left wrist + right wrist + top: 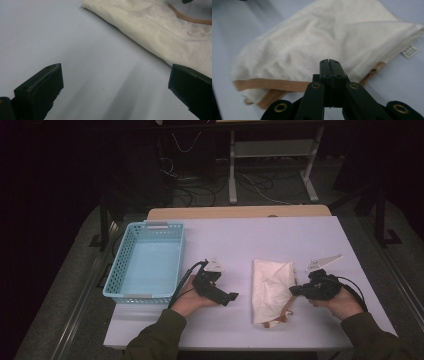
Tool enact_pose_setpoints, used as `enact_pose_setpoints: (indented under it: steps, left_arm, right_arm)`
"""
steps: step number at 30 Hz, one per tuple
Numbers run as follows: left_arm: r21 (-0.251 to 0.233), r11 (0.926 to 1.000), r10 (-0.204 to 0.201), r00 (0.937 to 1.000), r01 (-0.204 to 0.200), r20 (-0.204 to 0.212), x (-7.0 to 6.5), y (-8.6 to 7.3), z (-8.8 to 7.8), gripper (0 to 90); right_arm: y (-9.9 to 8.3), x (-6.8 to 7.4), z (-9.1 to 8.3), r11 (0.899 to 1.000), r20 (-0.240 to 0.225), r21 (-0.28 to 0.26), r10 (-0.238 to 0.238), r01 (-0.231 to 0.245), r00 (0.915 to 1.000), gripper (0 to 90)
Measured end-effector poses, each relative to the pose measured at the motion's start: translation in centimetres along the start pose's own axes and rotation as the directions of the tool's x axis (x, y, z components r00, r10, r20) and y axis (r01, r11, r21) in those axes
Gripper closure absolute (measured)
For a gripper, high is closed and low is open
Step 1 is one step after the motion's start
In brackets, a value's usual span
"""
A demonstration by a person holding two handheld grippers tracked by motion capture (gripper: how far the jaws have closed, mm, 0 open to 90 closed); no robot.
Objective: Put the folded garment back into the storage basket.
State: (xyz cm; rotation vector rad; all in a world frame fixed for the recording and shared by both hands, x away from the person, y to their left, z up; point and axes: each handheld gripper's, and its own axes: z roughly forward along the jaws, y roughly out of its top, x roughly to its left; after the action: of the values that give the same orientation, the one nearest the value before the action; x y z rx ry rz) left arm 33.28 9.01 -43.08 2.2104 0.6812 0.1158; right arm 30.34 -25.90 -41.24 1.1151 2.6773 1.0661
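On a pale lilac worktop [300, 240] in a dark room, with cables and a metal stand on the floor behind, a cream cloth bag [271, 287] lies flat between the two tools. Its tan strap is partly tucked under the fabric, and its small label is too blurred to read. The left tool [225, 296] is released, jaws wide apart beside the bag. The right tool [294, 291] is clenched at the bag's edge; whether it pinches fabric is unclear. A light blue basket [120, 270] stands beyond the left tool.
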Motion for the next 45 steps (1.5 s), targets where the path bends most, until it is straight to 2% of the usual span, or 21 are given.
enact_pose_setpoints:
  steps: [1,3,4,7,12,14,17,18,26,30,34,37,38,42,43,45]
  left_arm:
    - [-0.012,0.9998,-0.014,0.9999,0.014,-0.001,-0.1,0.0,0.1,0.0]
    - [-0.01,0.9998,-0.015,0.9999,0.015,-0.002,-0.2,0.0,0.1,0.0]
    - [0.001,1.0,-0.002,1.0,0.002,0.0,-0.1,0.0,0.0,0.0]
    - [-0.007,0.9999,-0.009,1.0,0.009,0.0,-0.1,0.0,0.1,0.0]
    - [0.002,1.0,0.005,1.0,-0.005,0.003,-0.1,0.0,0.1,0.0]
    - [0.005,0.9998,0.017,0.9998,-0.017,0.006,0.0,0.0,0.1,0.0]
    - [-0.004,1.0,0.005,1.0,-0.005,0.003,-0.1,0.0,0.2,0.0]
    - [0.006,0.9998,0.017,0.9998,-0.017,0.006,-0.1,0.0,0.1,0.0]
    - [-0.01,1.0,0.001,1.0,-0.001,0.004,-0.2,0.0,0.2,0.0]
    - [-0.009,1.0,-0.001,0.9999,0.002,0.012,-0.2,-0.1,0.3,0.0]
    - [-0.014,0.9999,-0.002,0.9999,0.003,0.014,-0.2,0.0,0.4,0.0]
    - [-0.011,0.9999,-0.007,0.9999,0.007,0.015,-0.3,0.0,0.4,0.0]
    - [-0.005,0.9999,0.009,0.9998,-0.009,0.016,-0.2,0.0,0.4,0.0]
    - [-0.007,1.0,0.007,0.9999,-0.007,0.015,-0.1,0.1,0.5,0.0]
    - [0.001,0.9998,0.018,0.9997,-0.018,0.014,0.0,0.2,0.5,0.0]
    - [-0.005,0.9999,0.01,0.9998,-0.01,0.017,-0.1,0.2,0.7,0.0]
  right_arm:
    - [0.1,0.3,-0.2,1.0,-0.014,-0.008,-0.007,0.007,0.9999,88.8]
    - [0.2,1.2,-0.4,1.0,-0.039,-0.015,-0.025,0.024,0.9989,88.9]
    - [0.3,1.5,-0.5,0.999,-0.054,-0.018,-0.03,0.029,0.9981,88.9]
    - [0.2,2.7,-0.5,0.998,-0.093,-0.022,-0.053,0.051,0.9943,88.9]
    - [-0.3,4.0,0.0,0.996,-0.133,-0.013,-0.086,0.085,0.9874,88.9]
    - [-0.6,4.3,0.3,0.995,-0.135,0.006,-0.096,0.098,0.9862,88.9]
    - [-1.0,4.4,0.6,0.994,-0.143,0.023,-0.104,0.108,0.9843,89.0]
    - [-1.5,4.6,0.9,0.991,-0.139,0.055,-0.111,0.119,0.9842,88.9]
    - [-2.7,4.4,1.8,0.982,-0.101,0.118,-0.139,0.15,0.9852,89.0]
    - [-2.8,4.3,1.9,0.982,-0.102,0.117,-0.138,0.149,0.9852,88.9]
    - [-2.7,4.0,1.5,0.987,-0.117,0.087,-0.126,0.137,0.9851,88.8]
    - [-2.6,3.8,1.3,0.99,-0.11,0.064,-0.118,0.125,0.987,85.1]
    - [-2.6,3.7,1.2,0.991,-0.11,0.059,-0.116,0.123,0.9872,82.4]
    - [-2.7,3.1,0.9,0.995,-0.096,0.025,-0.096,0.099,0.9907,67.3]
    - [-2.7,3.0,0.8,0.996,-0.096,0.019,-0.088,0.091,0.9914,63.4]
    - [-2.8,2.8,0.6,0.996,-0.087,-0.001,-0.084,0.085,0.9927,55.5]
